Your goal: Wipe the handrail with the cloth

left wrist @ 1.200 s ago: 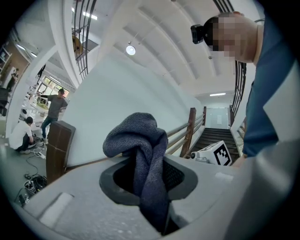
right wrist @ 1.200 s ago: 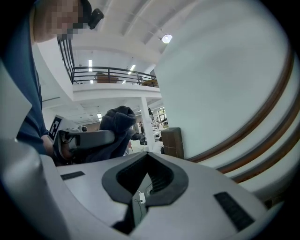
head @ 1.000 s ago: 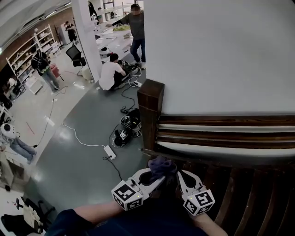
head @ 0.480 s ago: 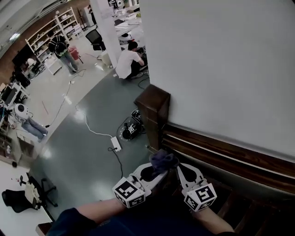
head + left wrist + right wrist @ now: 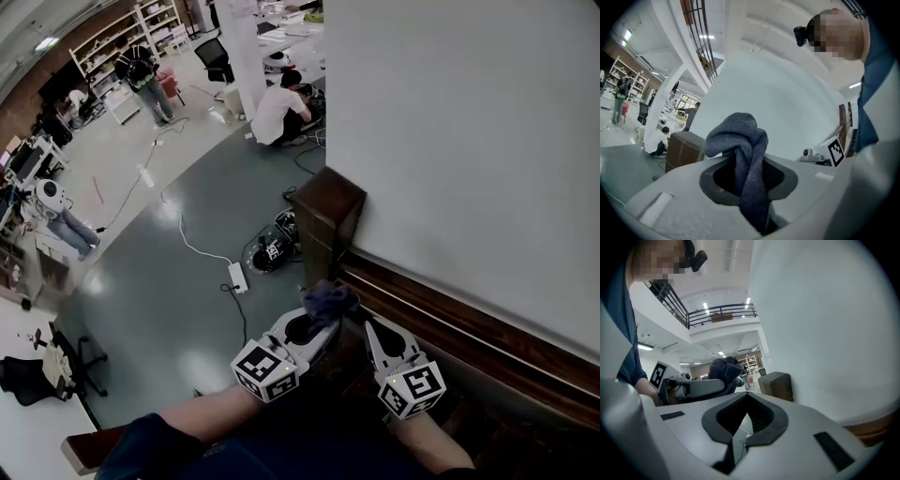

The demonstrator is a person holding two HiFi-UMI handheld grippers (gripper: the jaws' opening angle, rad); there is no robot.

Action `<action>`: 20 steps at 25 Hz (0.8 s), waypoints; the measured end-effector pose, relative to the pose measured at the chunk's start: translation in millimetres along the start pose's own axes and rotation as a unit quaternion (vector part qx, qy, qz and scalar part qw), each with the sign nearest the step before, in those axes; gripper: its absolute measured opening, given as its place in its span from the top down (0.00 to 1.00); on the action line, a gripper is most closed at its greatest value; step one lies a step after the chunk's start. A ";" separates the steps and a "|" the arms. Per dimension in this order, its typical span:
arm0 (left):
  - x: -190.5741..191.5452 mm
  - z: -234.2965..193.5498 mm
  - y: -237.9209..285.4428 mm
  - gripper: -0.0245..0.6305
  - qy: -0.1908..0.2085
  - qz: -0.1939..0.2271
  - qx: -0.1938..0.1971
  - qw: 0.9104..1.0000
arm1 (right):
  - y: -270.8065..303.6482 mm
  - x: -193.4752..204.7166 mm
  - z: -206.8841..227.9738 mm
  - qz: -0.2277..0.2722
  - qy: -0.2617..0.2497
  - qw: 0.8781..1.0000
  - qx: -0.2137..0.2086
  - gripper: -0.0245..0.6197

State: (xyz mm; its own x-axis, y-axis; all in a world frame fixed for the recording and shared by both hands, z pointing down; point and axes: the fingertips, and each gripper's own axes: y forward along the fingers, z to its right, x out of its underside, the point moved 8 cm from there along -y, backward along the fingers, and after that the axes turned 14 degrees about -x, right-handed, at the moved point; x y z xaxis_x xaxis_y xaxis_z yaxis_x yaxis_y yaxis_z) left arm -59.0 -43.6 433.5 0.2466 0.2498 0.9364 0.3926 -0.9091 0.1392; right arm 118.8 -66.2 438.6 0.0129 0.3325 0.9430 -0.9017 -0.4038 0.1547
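Left gripper [image 5: 319, 328] is clamped on the grey cloth [image 5: 326, 300], which bunches up past its jaws. Right gripper [image 5: 372, 330] sits just right of it, jaws together on nothing. The cloth hangs near the dark handrail [image 5: 441, 314]; its square post [image 5: 328, 211] stands beyond.

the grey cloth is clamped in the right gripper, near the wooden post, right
Not quite: the grey cloth is clamped in the left gripper, not the right, near the wooden post. The left gripper view shows it pinched between that gripper's jaws. In the right gripper view, the right gripper has its jaws closed on nothing.
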 end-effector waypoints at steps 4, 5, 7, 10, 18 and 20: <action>-0.9 -28.4 13.9 0.81 -0.016 0.016 -0.025 0.999 | 8.8 -7.6 4.1 0.005 -0.018 1.000 0.008 0.95; -2.7 -32.9 15.6 0.81 -0.018 0.019 -0.027 0.999 | 10.4 -9.2 3.9 0.007 -0.021 1.000 0.012 0.95; -6.4 -38.5 20.5 0.81 -0.020 0.025 -0.031 0.999 | 15.3 -10.7 5.4 0.008 -0.025 1.000 0.015 0.95; -9.6 -42.1 34.3 0.81 -0.025 0.032 -0.044 0.998 | 25.5 -13.5 14.9 0.007 -0.027 1.000 0.005 0.95; 2.0 -86.9 95.5 0.81 -0.054 0.040 -0.143 0.987 | 43.8 -14.7 57.4 -0.017 -0.010 0.999 -0.049 0.95; 6.8 -100.4 112.5 0.81 -0.060 0.040 -0.168 0.983 | 42.3 -11.5 71.3 -0.025 -0.003 0.998 -0.053 0.95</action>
State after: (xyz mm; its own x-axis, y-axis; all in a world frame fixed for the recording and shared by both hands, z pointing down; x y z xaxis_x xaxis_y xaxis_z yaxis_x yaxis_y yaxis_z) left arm -102.1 -177.6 487.9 0.3757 0.1925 0.9065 0.0579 -0.9812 0.1843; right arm 111.4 -147.8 455.3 0.0619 0.3440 0.9369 -0.9405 -0.2940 0.1701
